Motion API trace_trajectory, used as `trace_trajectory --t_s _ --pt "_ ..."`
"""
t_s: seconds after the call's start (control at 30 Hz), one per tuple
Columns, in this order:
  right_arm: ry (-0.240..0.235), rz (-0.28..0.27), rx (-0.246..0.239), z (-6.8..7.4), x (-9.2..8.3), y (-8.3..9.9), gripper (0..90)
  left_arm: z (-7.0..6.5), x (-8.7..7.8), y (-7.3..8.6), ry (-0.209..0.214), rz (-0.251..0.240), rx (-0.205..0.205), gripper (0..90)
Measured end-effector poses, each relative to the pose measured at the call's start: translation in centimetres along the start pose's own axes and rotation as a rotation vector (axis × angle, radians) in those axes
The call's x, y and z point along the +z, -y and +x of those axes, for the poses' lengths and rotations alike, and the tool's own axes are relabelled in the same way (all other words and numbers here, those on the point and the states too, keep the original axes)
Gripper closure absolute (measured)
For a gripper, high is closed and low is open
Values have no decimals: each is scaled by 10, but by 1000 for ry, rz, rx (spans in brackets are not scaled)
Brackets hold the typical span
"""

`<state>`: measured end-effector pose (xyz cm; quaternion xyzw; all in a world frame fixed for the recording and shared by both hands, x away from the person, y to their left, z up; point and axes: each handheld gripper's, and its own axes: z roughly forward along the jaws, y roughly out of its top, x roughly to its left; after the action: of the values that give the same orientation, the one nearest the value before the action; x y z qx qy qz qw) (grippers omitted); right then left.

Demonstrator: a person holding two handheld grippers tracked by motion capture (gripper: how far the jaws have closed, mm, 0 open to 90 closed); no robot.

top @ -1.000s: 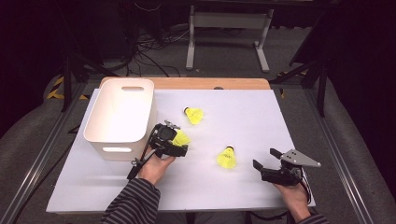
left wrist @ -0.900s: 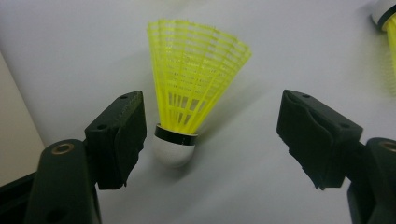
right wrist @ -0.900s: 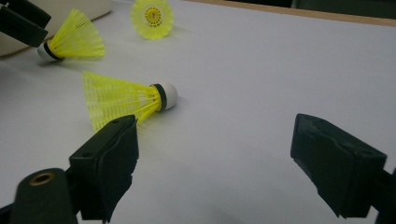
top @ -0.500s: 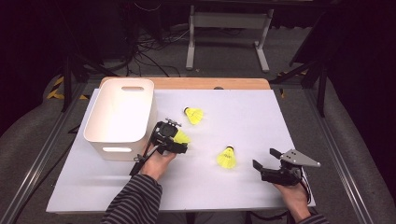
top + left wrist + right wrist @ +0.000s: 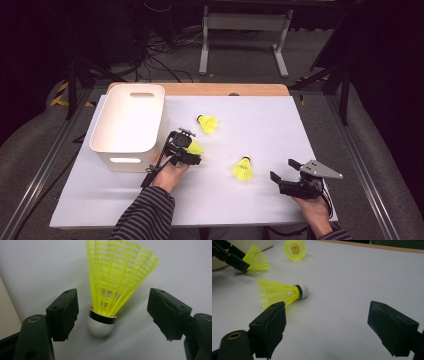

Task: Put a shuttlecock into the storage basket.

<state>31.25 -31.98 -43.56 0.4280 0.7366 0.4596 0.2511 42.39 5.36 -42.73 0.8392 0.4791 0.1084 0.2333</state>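
Your left gripper [image 5: 111,312] stands wide open around a yellow shuttlecock [image 5: 112,290], jaws clear of it on both sides; the high view places it just beside the white bin [image 5: 131,122]. Your right gripper [image 5: 327,327] is also wide open and empty, with a second shuttlecock [image 5: 279,292] lying near it.

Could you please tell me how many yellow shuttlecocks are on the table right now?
3: the far shuttlecock mid-table, one shuttlecock between the left gripper jaws beside the bin, and the near shuttlecock. The bin's inside looks empty.
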Motion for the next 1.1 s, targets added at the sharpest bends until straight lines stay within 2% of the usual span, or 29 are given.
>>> trace_trajectory --t_s 0.33,0.8,1.1 --pt "0 -2 4 0 0 0 159 -2 5 0 -9 23 2 353" --pt "-2 -1 5 0 0 0 159 -2 7 1 -16 44 6 565" --pt "-1 -4 6 0 0 0 159 -1 7 1 -21 54 16 622"
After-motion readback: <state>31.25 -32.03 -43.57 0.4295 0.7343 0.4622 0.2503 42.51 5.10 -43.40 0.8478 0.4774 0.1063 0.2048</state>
